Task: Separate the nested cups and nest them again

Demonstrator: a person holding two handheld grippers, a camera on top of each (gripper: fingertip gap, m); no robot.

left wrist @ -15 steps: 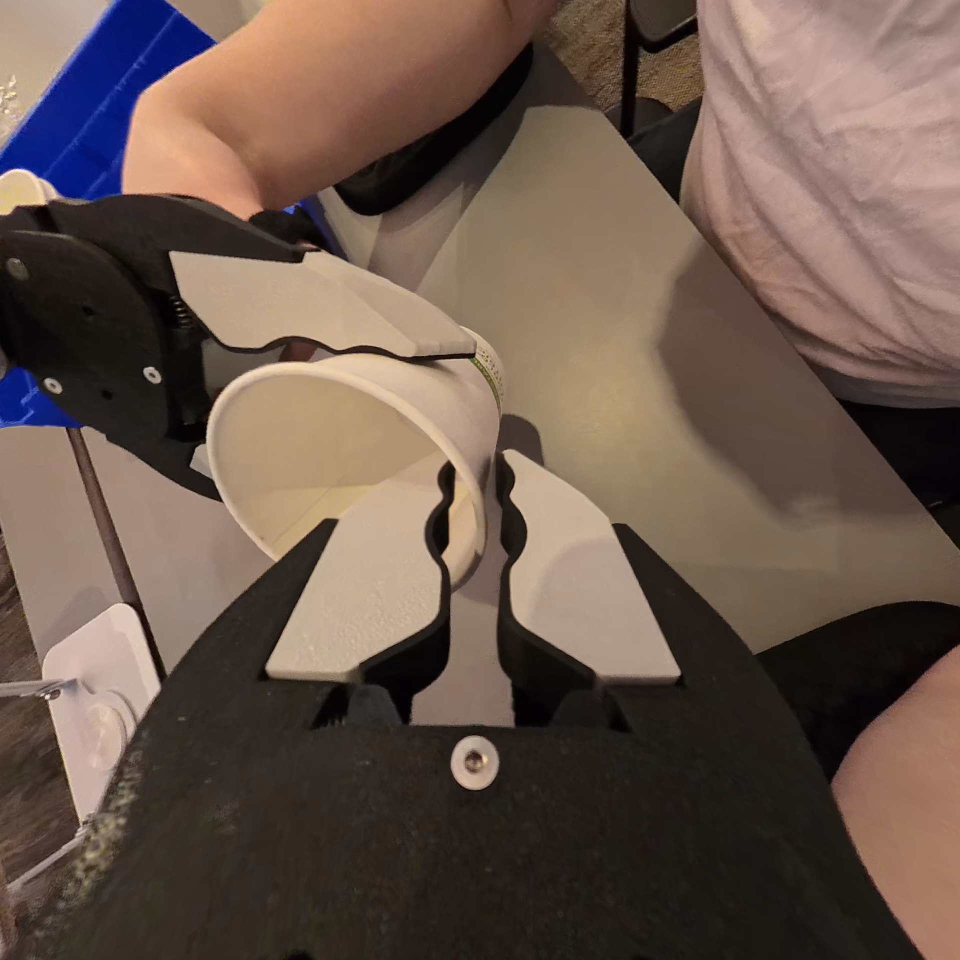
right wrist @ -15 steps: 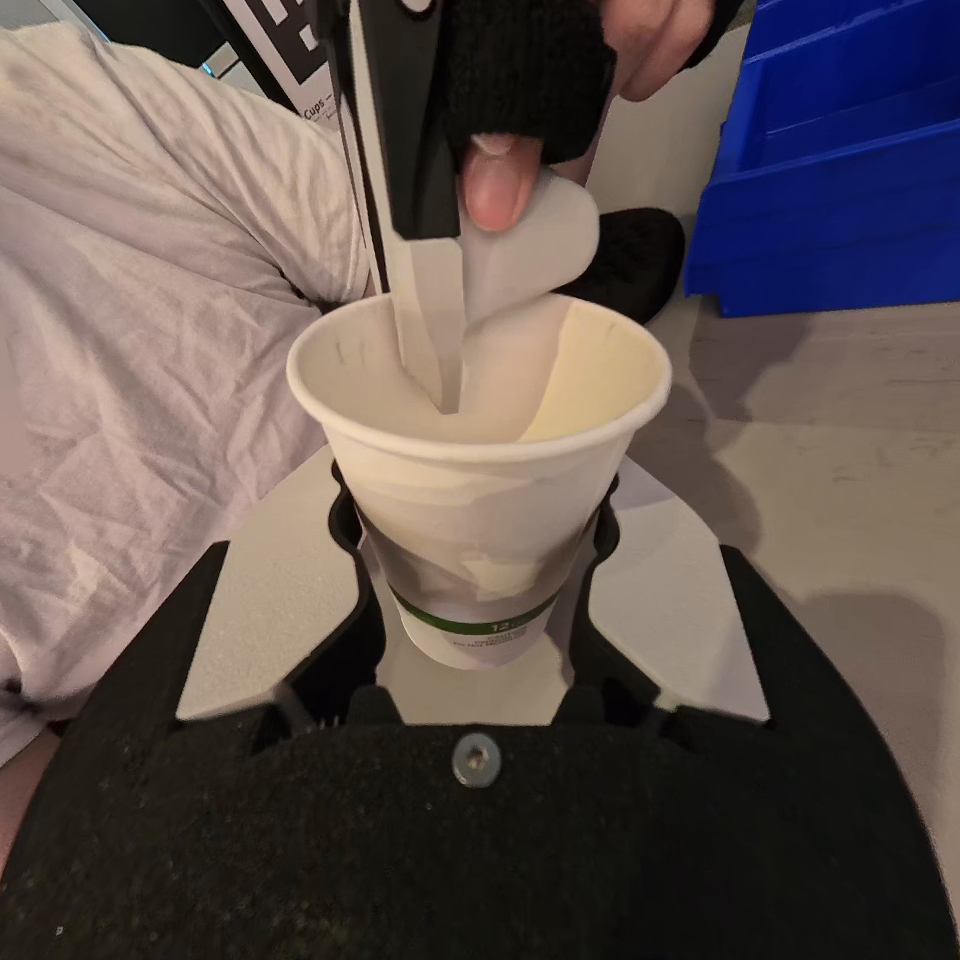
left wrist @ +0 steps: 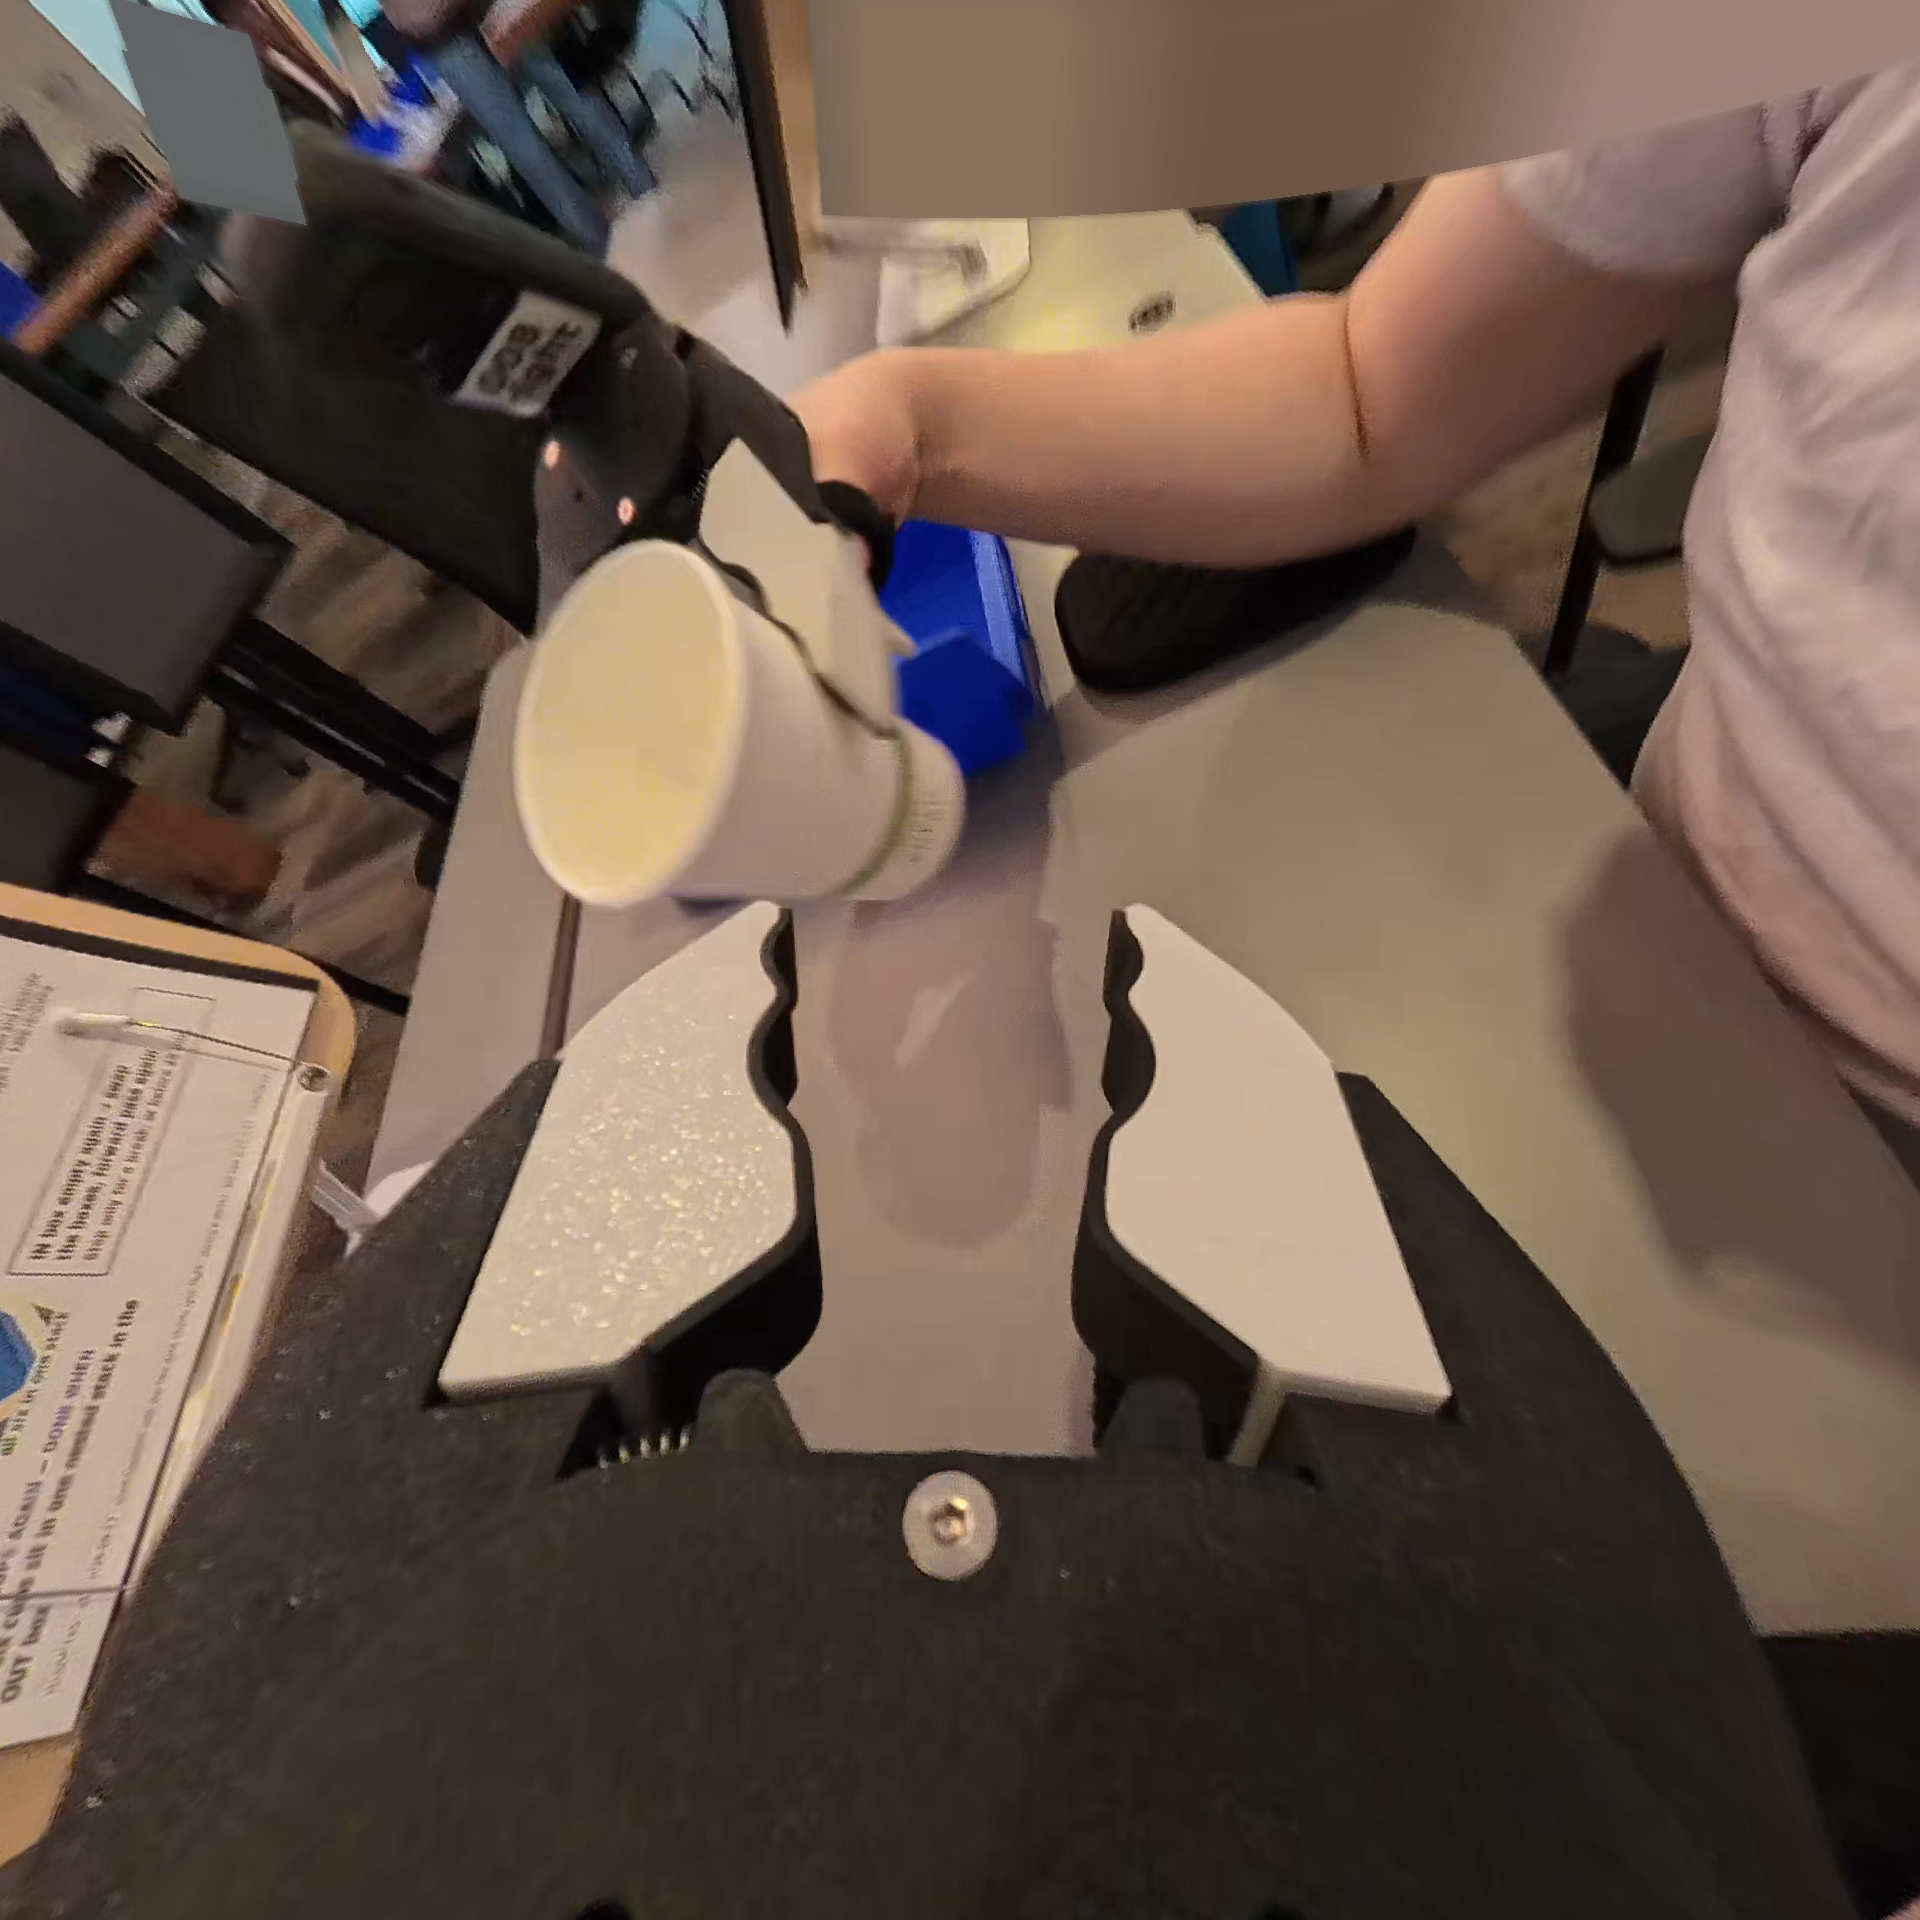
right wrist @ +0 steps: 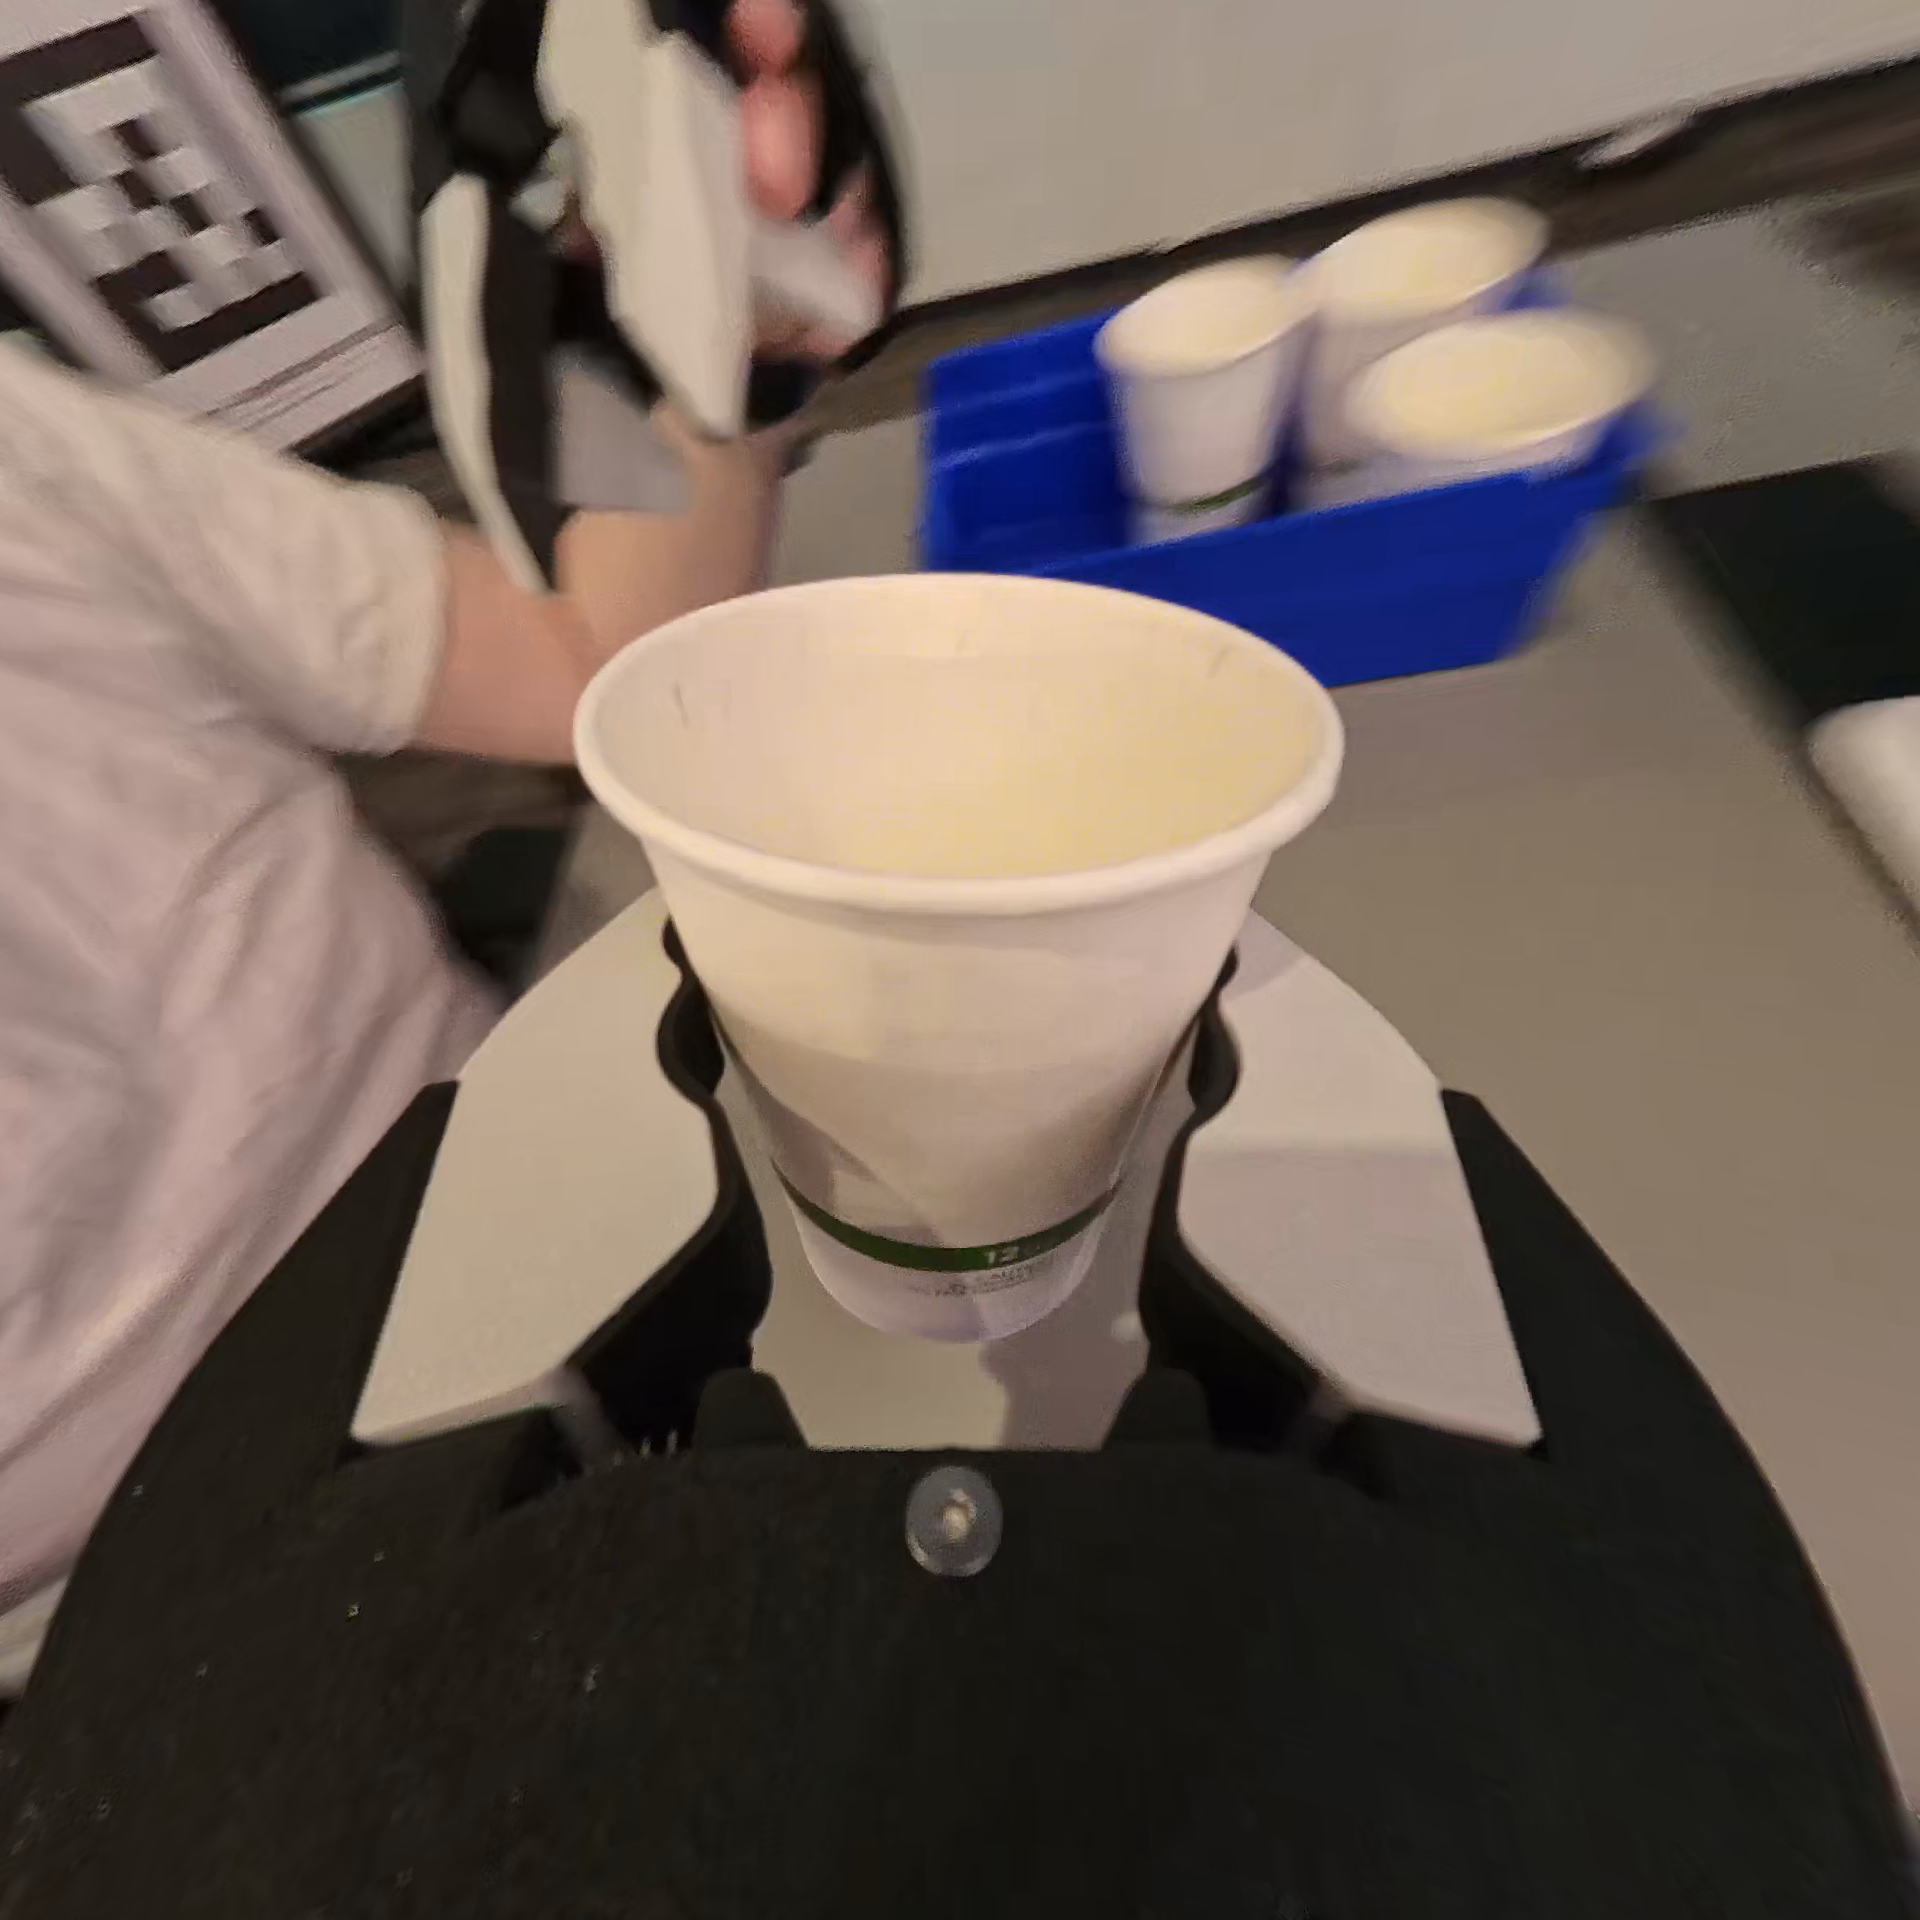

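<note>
- Right fingers [right wrist: 951,1049] clamped on a white paper cup [right wrist: 956,883], tilted, up off the grey desk [left wrist: 1299,831].
- Left fingers [left wrist: 951,1023] spread apart, holding nothing.
- Can't tell if one cup or a nested pair, so stage unclear.
- Farther out: one blue bin [right wrist: 1351,582], three more cups [right wrist: 1195,395] visible inside.

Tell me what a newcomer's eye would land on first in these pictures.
First, the white paper cup filling the middle of the right wrist view, clamped low on its body by the right gripper. Next, the blue bin behind it to the right, holding more white cups. In the left wrist view, the left gripper stands open and empty over the grey table.
</note>
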